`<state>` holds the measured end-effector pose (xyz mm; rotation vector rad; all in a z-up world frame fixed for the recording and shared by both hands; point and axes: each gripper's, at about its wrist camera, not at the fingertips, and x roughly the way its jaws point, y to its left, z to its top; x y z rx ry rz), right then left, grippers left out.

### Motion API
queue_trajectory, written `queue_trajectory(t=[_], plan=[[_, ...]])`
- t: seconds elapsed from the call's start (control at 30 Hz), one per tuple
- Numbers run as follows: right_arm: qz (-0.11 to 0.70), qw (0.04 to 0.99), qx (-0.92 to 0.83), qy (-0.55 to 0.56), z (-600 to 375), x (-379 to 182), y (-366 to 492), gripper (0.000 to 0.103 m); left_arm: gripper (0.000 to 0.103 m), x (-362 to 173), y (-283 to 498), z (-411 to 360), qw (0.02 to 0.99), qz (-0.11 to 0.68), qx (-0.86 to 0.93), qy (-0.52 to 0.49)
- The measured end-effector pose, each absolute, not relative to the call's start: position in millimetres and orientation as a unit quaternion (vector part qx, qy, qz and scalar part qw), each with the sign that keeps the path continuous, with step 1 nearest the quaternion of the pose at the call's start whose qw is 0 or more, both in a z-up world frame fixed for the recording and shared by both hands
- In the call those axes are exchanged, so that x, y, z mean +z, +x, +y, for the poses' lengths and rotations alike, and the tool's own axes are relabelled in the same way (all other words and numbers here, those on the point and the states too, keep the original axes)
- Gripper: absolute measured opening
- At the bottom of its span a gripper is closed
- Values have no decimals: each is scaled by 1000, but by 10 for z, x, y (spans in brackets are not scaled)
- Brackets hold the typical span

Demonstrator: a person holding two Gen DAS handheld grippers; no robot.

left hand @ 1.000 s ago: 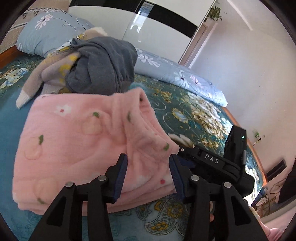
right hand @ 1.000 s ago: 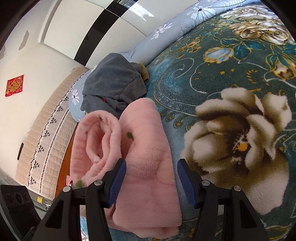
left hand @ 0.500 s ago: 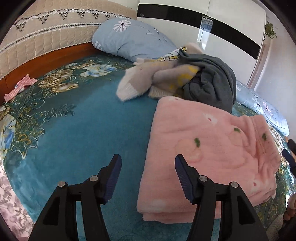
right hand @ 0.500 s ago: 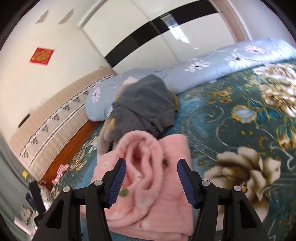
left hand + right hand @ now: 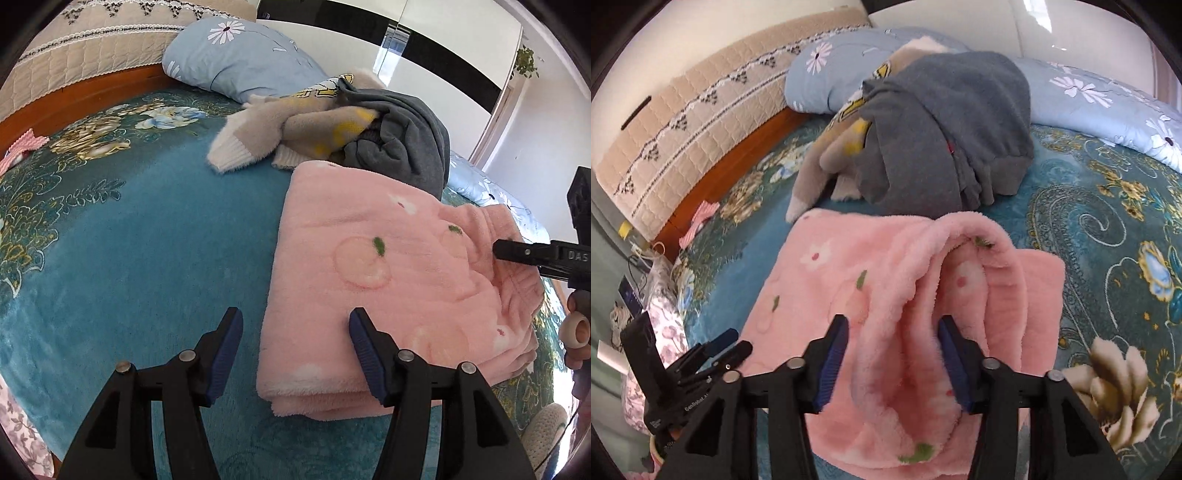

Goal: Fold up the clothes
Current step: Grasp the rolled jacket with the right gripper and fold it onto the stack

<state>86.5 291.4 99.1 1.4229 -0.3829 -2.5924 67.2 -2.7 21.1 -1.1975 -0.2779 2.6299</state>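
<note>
The pink garment (image 5: pixel 384 280) lies folded on the blue flowered bedspread (image 5: pixel 129 258), near the front edge of the bed, its far edge touching a heap of unfolded clothes — a grey sweatshirt (image 5: pixel 410 147) and a beige sweater (image 5: pixel 288 133). A light blue pillow (image 5: pixel 240 62) sits behind the heap against the padded headboard (image 5: pixel 92 48).

The left gripper (image 5: pixel 295 354) hovers with its jaws spread wide, holding nothing; its right finger (image 5: pixel 364 350) is over the near left corner of the garment, its left finger over bare bedspread.

The right gripper (image 5: pixel 892 365) has its jaws partly apart around a raised, bunched fold of the pink garment (image 5: pixel 897 291) on the garment's right side (whether the pads actually pinch the cloth cannot be told). Seen from the left camera, its tip (image 5: pixel 517 253) rests against that fold.
</note>
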Motion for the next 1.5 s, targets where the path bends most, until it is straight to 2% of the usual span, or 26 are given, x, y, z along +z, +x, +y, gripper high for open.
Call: queue_trajectory(t=[0.03, 0.07, 0.13, 0.27, 0.33, 0.5, 0.67, 0.7, 0.8, 1.03, 1.1, 1.33, 1.5], plan=[[-134, 79, -863, 480, 2940, 971, 852, 18, 61, 214, 680, -34, 122, -97, 899, -409], [-144, 79, -861, 482, 2973, 967, 857, 15, 61, 215, 685, -39, 124, -99, 898, -410], [-165, 78, -856, 484, 3040, 960, 865, 13, 61, 208, 690, -43, 128, -101, 897, -411], [-246, 92, -873, 412, 3379, 1278, 1082, 12, 61, 199, 696, -42, 142, -107, 892, -415], [-250, 81, -877, 401, 3493, 1335, 1165, 12, 62, 204, 699, -19, 157, -109, 890, -414], [-256, 43, -854, 451, 3555, 894, 1158, 13, 63, 167, 684, 31, 152, -98, 888, -422], [-287, 66, -855, 427, 3635, 820, 1237, 20, 64, 129, 663, -61, 148, -116, 883, -430], [-286, 69, -860, 418, 3653, 869, 1269, 26, 65, 120, 657, -70, 147, -119, 882, -431], [-293, 66, -867, 397, 3748, 969, 1431, 57, 65, 114, 650, -75, 148, -121, 883, -429], [-400, 103, -814, 408, 3936, 609, 1541, 59, 65, 252, 671, -3, 151, -103, 896, -404], [-416, 117, -805, 406, 3934, 522, 1507, 62, 65, 206, 649, 29, 148, -96, 893, -415], [-454, 159, -788, 385, 3986, 455, 1389, 64, 65, 139, 592, 105, 139, -84, 887, -433], [-431, 145, -797, 399, 3934, 464, 1190, 66, 65, 137, 598, 121, 137, -80, 887, -433]])
